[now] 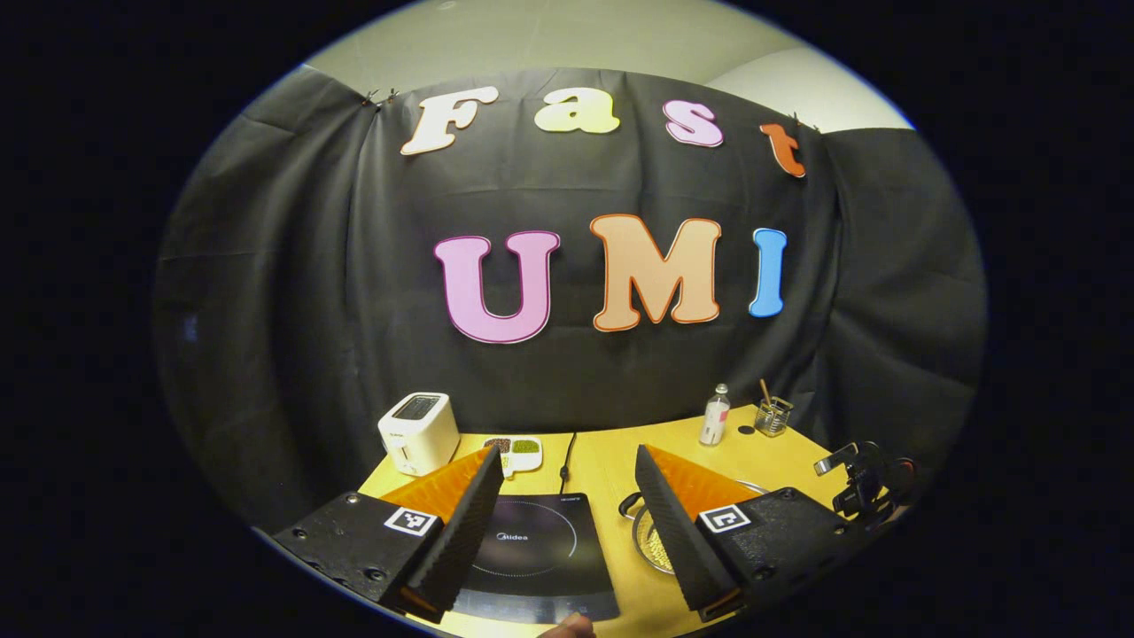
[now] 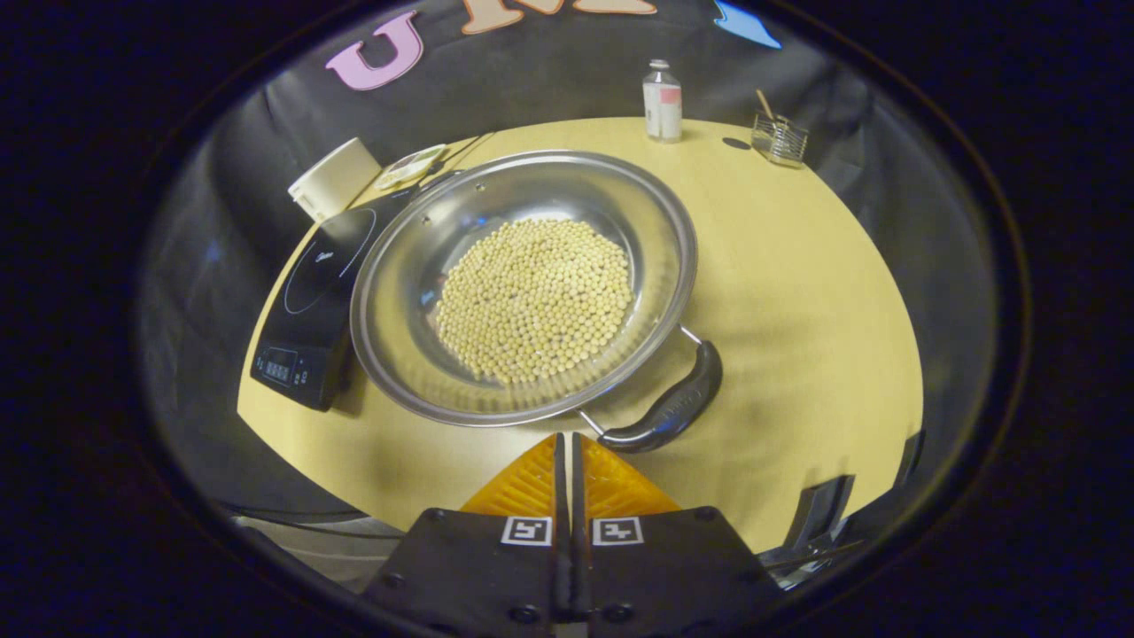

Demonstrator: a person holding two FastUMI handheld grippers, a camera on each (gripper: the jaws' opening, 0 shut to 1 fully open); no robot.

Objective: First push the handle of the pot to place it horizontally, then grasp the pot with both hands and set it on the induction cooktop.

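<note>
A: On the bench (image 2: 797, 292), where is the pot (image 2: 523, 283)?

B: Beside the induction cooktop (image 2: 310, 301), full of soybeans (image 2: 536, 297). Its black handle (image 2: 673, 408) lies just ahead of the right gripper (image 2: 570, 439), slanted across its line.

A: And the grippers?

B: The right gripper is clenched on nothing, nearer, good for pushing. The left gripper (image 1: 567, 505) is released, hanging above the cooktop.
</note>
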